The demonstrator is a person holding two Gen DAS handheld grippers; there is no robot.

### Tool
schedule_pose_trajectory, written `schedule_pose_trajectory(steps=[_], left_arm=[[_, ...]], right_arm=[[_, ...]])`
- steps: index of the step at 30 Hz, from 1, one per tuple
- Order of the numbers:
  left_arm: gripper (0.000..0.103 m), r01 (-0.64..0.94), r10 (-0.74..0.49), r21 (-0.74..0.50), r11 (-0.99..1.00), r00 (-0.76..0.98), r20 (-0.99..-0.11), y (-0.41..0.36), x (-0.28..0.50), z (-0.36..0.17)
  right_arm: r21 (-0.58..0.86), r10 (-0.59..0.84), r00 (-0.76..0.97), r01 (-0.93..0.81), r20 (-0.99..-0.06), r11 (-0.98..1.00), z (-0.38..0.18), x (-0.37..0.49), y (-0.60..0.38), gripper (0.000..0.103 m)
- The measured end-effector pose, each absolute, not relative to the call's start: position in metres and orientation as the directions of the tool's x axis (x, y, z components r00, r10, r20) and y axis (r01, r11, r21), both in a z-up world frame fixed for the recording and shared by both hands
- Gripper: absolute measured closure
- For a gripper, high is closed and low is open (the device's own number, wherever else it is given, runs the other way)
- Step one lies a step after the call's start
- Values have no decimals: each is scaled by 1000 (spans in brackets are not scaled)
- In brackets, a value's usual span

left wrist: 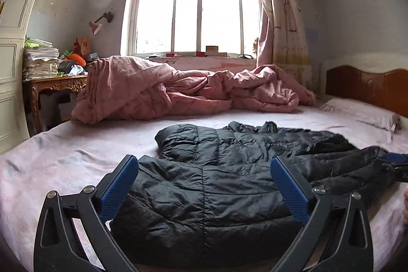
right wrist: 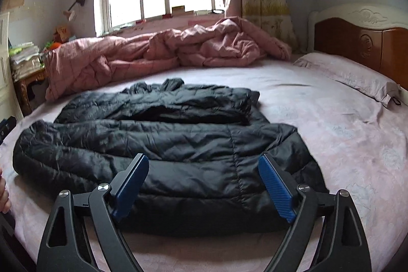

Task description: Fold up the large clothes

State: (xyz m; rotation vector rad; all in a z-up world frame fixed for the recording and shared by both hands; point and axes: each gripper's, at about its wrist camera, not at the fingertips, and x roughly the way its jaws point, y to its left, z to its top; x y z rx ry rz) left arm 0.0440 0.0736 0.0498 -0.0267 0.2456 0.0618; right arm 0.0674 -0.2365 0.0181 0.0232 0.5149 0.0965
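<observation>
Step in hand: I judge a fold is laid and let go; my black puffer jacket (left wrist: 216, 185) lies on the bed (left wrist: 76, 159), doubled lengthwise, with one part lying across the far half.

Left fingers (left wrist: 204, 185): released, spread wide, nothing between the pads; the jacket's near hem shows in the gap, below and just ahead of the tips.

Right fingers (right wrist: 204, 185): released too, held wide, gripping nothing; the jacket's near edge runs across the gap under the tips.

Jacket against left fingers: it stretches ahead of them and off to the right, its far end reaching toward the pillow (left wrist: 362, 114).

Jacket against right fingers: the bulk lies ahead and to the left; the right end stops just beyond my right pad.

Contact: I cannot tell whether either pair touches the cloth; both look to hover over it.

Next move: likely I must take the two ends or the near edge, one per hand, pinching through thick, slippery padding, and carry it over evenly.

Beyond the jacket: a rumpled pink quilt (right wrist: 153, 52), well apart.
</observation>
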Motion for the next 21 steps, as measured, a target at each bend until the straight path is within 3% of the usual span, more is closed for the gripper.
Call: schedule_pose_trajectory(steps=[9,15,21], left_arm=[[1,-48,37,-31,998,956,-292,69,39,43],[1,-2,-25,-62,998,905,-425,65,35,26],[1,82,-39,80,993,897,-441,34,28,15]], right_arm=[[11,84,869,-90,-488,996,10,57,-224,14],[-17,79,872,-100,-483,995,10,52,-218,14],[-113,155,832,-251,-532,961,5,45,-193,14]])
